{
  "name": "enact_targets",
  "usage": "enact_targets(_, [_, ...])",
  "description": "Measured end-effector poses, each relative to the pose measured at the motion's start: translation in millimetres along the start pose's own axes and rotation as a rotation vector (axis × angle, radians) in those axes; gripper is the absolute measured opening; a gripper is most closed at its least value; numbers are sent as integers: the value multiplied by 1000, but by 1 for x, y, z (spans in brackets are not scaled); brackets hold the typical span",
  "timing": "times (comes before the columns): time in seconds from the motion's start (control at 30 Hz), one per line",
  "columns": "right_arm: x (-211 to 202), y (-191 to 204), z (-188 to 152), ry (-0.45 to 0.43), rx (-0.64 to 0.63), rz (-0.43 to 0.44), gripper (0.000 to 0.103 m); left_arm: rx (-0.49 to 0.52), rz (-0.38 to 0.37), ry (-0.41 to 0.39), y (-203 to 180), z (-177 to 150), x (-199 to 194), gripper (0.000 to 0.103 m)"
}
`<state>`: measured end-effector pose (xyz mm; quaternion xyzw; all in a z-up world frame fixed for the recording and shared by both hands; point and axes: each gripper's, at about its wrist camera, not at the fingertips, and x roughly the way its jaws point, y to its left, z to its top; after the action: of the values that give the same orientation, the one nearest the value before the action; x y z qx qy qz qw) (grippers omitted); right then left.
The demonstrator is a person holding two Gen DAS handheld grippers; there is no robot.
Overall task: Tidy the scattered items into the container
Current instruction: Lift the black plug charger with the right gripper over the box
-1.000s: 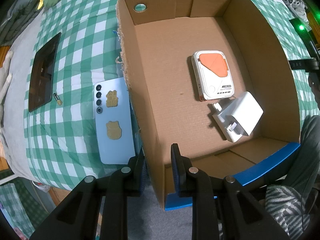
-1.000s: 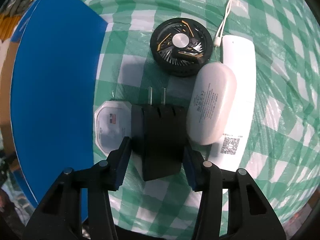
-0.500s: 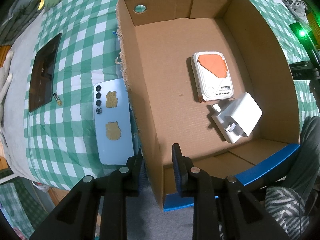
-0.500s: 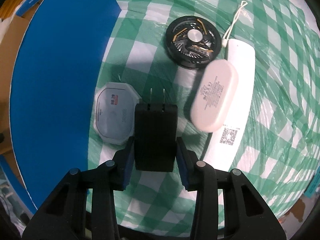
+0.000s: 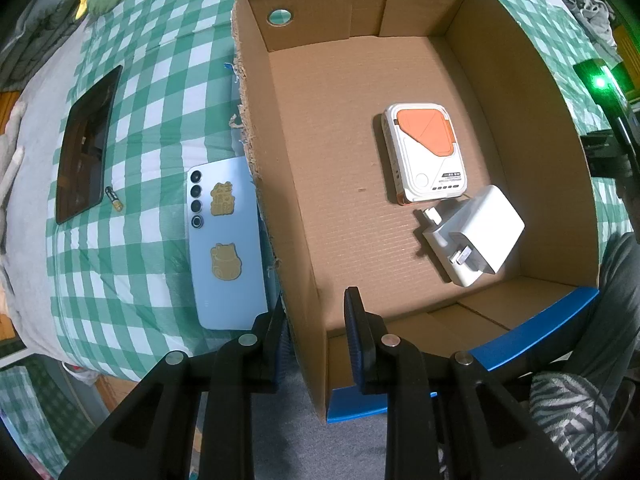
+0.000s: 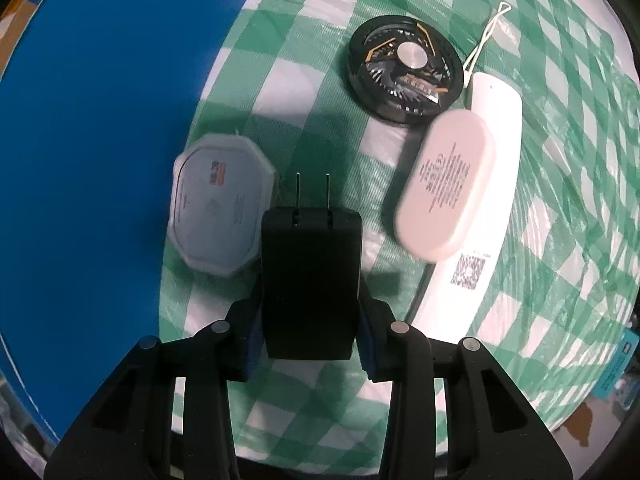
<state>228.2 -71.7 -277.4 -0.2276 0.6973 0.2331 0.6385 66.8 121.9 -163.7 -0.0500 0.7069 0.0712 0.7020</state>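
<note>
The black plug adapter (image 6: 311, 280) sits clamped between the pads of the right tool (image 6: 311, 340), its two metal prongs pointing away from the camera. The jaws have just been closing and now press on the adapter's flat side walls, with the body lifted a little off the green checked cloth (image 6: 560, 220). It looks like a rigid, compact block with smooth plastic faces. I judge it fairly light but liable to slip if the squeeze loosens, so holding across the broad sides near the middle, clear of the prongs, seems the sound choice. The prongs are the only delicate part and should land flat, not tip-first.

Just beside the adapter on the left lies a pale octagonal case (image 6: 218, 208), close against the blue outer wall of the cardboard box (image 6: 100, 140). To the right lie a white oval case (image 6: 444, 188) resting partly on a long white remote-like device (image 6: 492, 160), and beyond them a round black fan (image 6: 404, 74).

The left tool (image 5: 316, 344) straddles the near corner of the box wall, jaws nearly closed on the cardboard; whether the pads truly pinch it I cannot tell for sure, though it seems to steady the box. Inside are a white and orange power bank (image 5: 424, 152) and a white charger (image 5: 476, 236). Outside on the bed lie a blue phone (image 5: 226, 248), a small battery (image 5: 114, 198) and a dark tablet (image 5: 86, 144).
</note>
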Motion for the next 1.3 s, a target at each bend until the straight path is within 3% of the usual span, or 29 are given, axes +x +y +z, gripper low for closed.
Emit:
enact_targets(0.33, [-17,4,-24,-14,-11,-4,37,-1,-1,-1,0,0,0,24])
enact_targets(0.67, [-76,0,-37,-79,-60,8,37,3,4,-2,-2,2,1,24])
enact_targets(1.0, [-138,42,-49,-155,-164,59,37,2,5,-1,-1,4,3,24])
enact_targets(1.3, [-141,87,-46,-157,-257,73,37,7,6,-3,-1,6,5,24])
